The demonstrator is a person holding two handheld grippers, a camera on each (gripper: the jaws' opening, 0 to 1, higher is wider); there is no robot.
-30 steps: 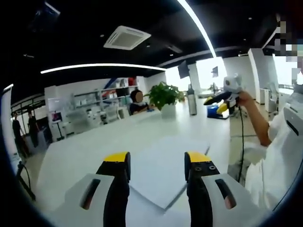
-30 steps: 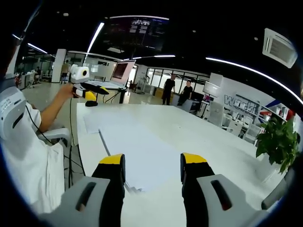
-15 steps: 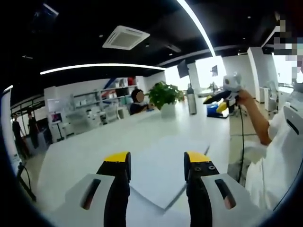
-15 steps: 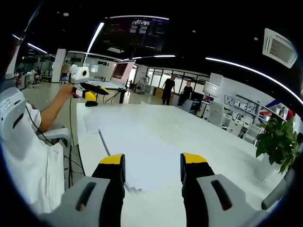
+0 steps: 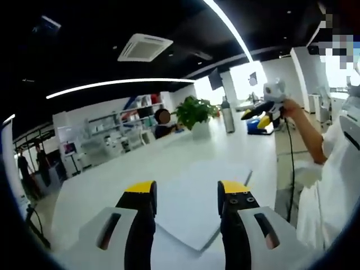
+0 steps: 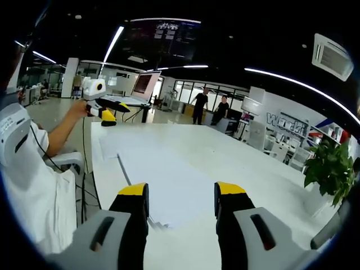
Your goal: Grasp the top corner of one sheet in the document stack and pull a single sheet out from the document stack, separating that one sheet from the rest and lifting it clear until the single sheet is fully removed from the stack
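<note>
Glossy white table bears flat rectangular document stack, seemingly thin; both grippers agape, empty

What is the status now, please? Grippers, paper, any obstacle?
Left gripper open, right gripper open, both above table. Document stack flat, untouched. Nothing in the way.
</note>
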